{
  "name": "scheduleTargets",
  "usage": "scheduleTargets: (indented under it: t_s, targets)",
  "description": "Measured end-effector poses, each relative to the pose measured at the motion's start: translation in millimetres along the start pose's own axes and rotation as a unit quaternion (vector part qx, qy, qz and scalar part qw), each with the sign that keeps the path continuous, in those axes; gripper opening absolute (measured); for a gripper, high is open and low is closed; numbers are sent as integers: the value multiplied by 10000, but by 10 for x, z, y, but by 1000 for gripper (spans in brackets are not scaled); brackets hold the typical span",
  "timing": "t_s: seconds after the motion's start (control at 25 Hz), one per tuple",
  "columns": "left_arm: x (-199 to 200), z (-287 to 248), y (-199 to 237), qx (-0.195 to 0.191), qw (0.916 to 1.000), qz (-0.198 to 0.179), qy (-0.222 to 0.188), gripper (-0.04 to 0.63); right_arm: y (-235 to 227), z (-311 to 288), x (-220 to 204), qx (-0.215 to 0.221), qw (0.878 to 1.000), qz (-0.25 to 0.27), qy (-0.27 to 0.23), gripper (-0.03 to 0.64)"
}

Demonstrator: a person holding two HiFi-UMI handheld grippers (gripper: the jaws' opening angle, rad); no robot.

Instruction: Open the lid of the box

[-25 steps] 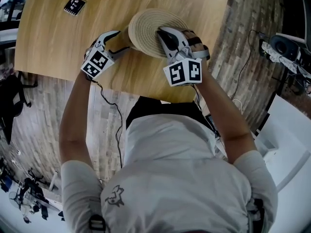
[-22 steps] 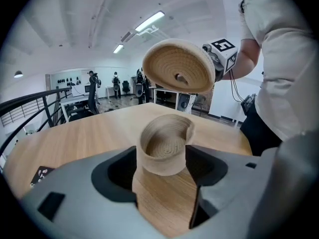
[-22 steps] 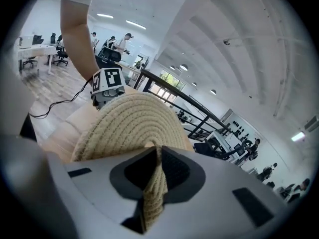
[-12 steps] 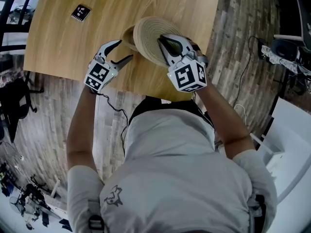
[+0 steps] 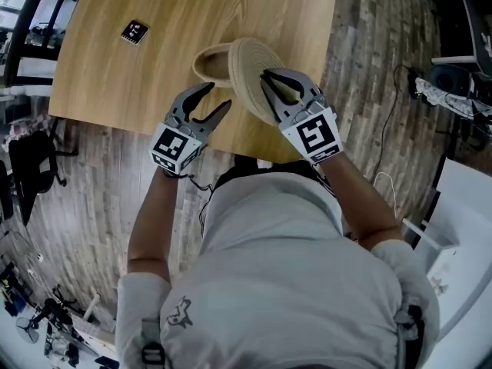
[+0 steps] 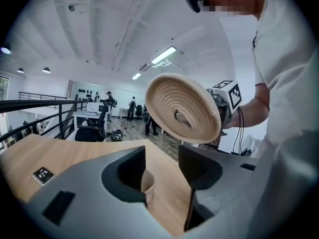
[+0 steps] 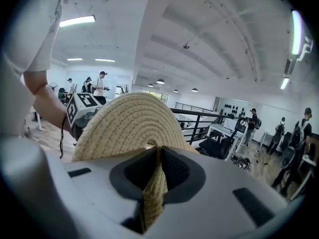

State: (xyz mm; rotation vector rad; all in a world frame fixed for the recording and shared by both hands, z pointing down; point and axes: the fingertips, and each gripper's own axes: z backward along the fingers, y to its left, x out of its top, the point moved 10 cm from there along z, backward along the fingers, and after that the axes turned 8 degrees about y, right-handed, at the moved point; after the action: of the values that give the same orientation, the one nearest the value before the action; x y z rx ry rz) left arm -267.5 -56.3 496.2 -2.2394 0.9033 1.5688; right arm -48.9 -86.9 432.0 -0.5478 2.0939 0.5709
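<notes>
A round woven rope lid (image 5: 252, 75) is lifted and tilted on edge, and my right gripper (image 5: 281, 89) is shut on its rim. In the right gripper view the lid (image 7: 130, 126) runs between the pads, with the gripper (image 7: 156, 180) clamped on it. The open woven box (image 5: 209, 63) sits on the wooden table (image 5: 154, 75) just left of the lid. My left gripper (image 5: 206, 106) hovers near the table's front edge, apart from the box. Its jaws are closing with nothing between them. The left gripper view has the lid (image 6: 182, 107) above, with the box rim (image 6: 147, 182) beyond the gripper (image 6: 162, 166).
A small black marker card (image 5: 134, 31) lies on the table at the far left, also visible in the left gripper view as the card (image 6: 43, 175). The table's front edge is right under both grippers. Wood-plank floor, cables and chairs surround the table.
The lid has come off the box and tipped up on edge in my right gripper. My left gripper has pulled back from the box toward the front edge, its jaws narrower.
</notes>
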Motion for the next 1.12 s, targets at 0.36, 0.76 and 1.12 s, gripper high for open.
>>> scheduleTargets:
  t_s: [0.36,0.76,1.12]
  targets:
    - [412,-150,-763,842,9949,352,-422,77,-126,725,-292,257,9981,-316,-452,38]
    - [527,-287,-1700,1438,9867,517,-550,23,-191,1515,-734,619,9936,-424,-848,38]
    - [565,-253,-2545,1816,9797,533,-660,8,-249,2186,-1096,902,9893,-475,-1044,40]
